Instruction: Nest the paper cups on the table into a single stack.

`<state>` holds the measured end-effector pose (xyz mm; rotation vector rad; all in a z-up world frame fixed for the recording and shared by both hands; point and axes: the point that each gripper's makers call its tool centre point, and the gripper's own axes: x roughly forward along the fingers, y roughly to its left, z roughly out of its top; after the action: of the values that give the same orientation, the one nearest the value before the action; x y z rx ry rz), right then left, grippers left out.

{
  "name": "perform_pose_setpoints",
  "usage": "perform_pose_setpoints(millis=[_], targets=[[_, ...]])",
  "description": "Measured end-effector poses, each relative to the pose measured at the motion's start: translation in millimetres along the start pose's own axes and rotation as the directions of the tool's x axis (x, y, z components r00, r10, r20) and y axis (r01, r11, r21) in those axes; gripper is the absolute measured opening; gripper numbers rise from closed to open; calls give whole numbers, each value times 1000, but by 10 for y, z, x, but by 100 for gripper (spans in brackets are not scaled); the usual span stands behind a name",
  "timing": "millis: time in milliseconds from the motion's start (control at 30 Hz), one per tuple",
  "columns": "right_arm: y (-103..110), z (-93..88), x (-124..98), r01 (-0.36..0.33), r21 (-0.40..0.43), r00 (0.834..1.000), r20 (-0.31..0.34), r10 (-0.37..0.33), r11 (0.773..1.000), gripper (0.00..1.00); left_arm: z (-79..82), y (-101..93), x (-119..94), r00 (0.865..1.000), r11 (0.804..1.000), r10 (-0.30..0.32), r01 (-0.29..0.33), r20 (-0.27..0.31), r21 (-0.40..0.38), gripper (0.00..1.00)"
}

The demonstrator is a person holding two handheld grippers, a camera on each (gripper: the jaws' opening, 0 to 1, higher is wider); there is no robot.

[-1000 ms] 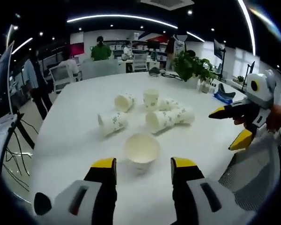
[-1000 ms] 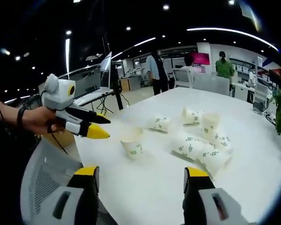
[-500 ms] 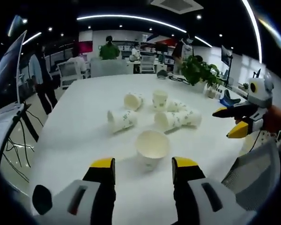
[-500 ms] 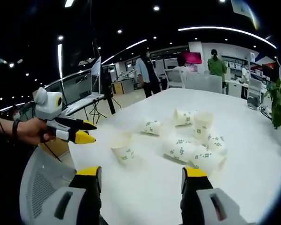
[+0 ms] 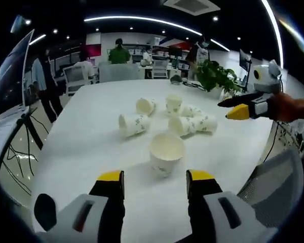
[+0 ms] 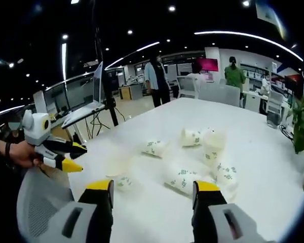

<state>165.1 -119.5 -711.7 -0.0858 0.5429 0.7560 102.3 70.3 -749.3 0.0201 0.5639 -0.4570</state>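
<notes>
Cups [image 5: 166,152] of printed paper, tapered, dot the smooth white table [image 5: 81,147]; both tongs [image 5: 154,183] [image 6: 152,192] spread, empty.

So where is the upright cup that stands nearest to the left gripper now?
In the left gripper view, the upright cup stands on the white table just ahead of the left gripper, apart from the cups lying on their sides behind it.

Potted plant [image 5: 214,76]; mesh chair [image 5: 271,185]; laptop [image 6: 88,98].

No text or label is legible
</notes>
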Motion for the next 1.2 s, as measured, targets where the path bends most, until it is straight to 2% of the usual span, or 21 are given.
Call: perform_pose_setpoints(millis=[167,333,767,967,1033,1167,1200], targets=[[-81,184,96,12,-11,1000,1,-12,1000,62,-4,2,0,1000,1000,-1,1,8,-11,48],[-323,280,265,44,-31,998,-34,-45,999,59,7,-32,-10,1000,1000,-10,10,20,-15,48],[-568,412,470,80,33,995,-68,-77,996,56,-14,-38,13,1000,1000,-13,13,25,-1,49],[-735,471,609,98,14,990,-103,-97,995,55,-30,-26,12,1000,1000,-14,14,26,-6,49],[-717,478,618,97,8,989,-116,-95,995,54,-35,-21,18,999,1000,-15,16,28,-5,49],[-866,508,750,92,-21,983,-157,-94,996,54,-41,-35,22,999,1000,-20,20,25,-1,49],[-828,495,750,88,-32,981,-169,-92,996,54,-41,-42,22,999,1000,-21,21,25,2,49]])
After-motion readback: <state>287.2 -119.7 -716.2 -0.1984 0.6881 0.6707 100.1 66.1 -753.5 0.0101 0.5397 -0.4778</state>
